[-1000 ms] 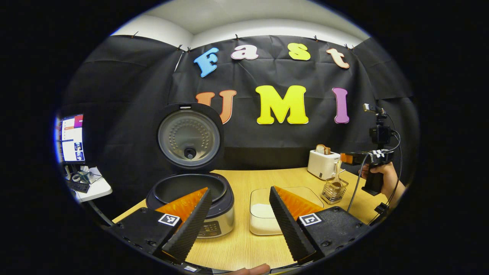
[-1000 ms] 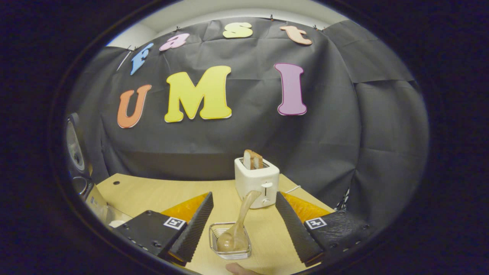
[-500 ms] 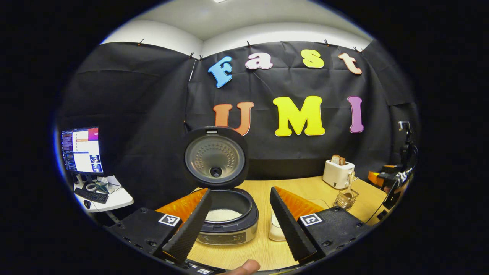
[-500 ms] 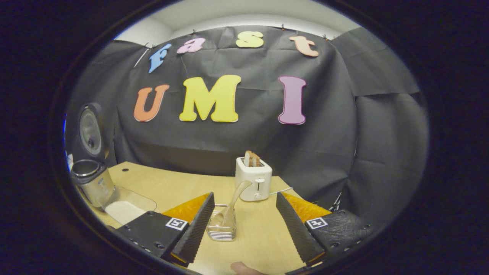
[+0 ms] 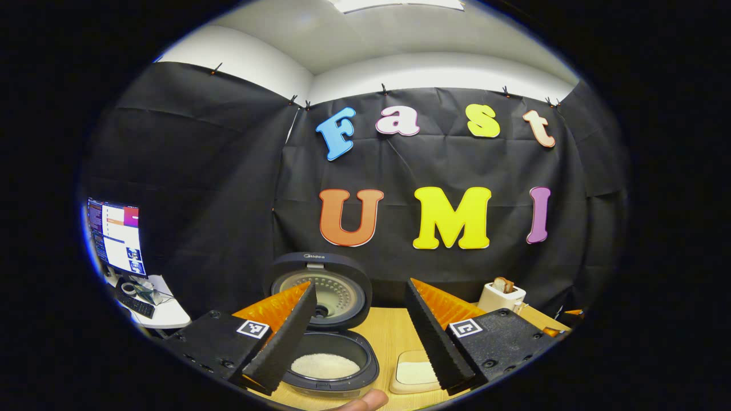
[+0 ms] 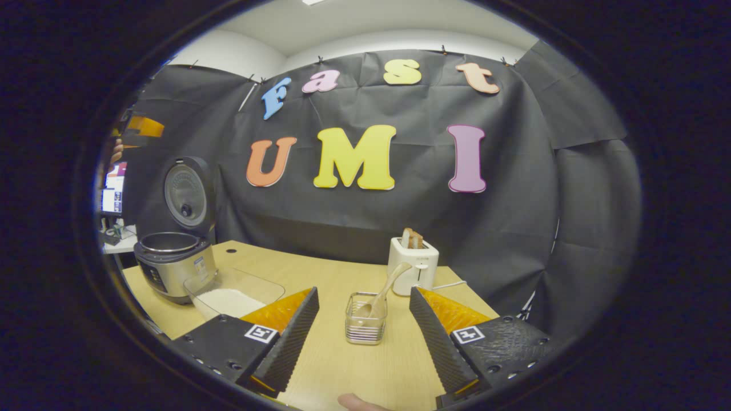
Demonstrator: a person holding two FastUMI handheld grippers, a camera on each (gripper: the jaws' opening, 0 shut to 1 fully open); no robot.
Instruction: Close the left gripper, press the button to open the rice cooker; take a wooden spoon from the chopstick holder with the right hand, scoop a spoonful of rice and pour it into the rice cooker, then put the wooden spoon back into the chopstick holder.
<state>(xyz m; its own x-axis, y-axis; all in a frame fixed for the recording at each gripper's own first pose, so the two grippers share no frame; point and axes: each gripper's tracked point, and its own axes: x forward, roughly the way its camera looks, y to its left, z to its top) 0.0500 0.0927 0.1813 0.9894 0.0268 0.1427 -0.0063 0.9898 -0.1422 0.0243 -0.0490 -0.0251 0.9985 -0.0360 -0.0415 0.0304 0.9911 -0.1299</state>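
In the left gripper view, the left gripper (image 5: 360,337) hangs above the desk (image 5: 388,331) with its two fingers spread wide and nothing between them. Below and between the fingers sits the rice cooker (image 5: 328,365), its lid (image 5: 322,288) standing upright at the back and white rice lying in the dark inner pot. The left finger overlaps the cooker's left rim in this view, but does not touch it. Just right of the cooker lies a clear container of rice (image 5: 416,372), partly hidden behind the right finger. Farther back on the right stands a white toaster (image 5: 501,295) with bread in its slot. A monitor (image 5: 114,235) glows on a side table at the far left.

In the right gripper view, the right gripper (image 6: 362,337) is likewise wide open and holds nothing. Straight ahead, between its fingers but well clear of them, stands the chopstick holder (image 6: 365,326), a small wire basket on the desk (image 6: 320,274). The wooden spoon (image 6: 380,294) rests in it, bowl down, with its handle leaning up to the right toward the toaster (image 6: 412,267) just behind. Off to the left sit the container of rice (image 6: 231,295) and, beyond it, the open rice cooker (image 6: 171,260) with its lid (image 6: 185,194) raised. At the upper left edge, part of the other gripper and the hand holding it can be made out, too small to read further.
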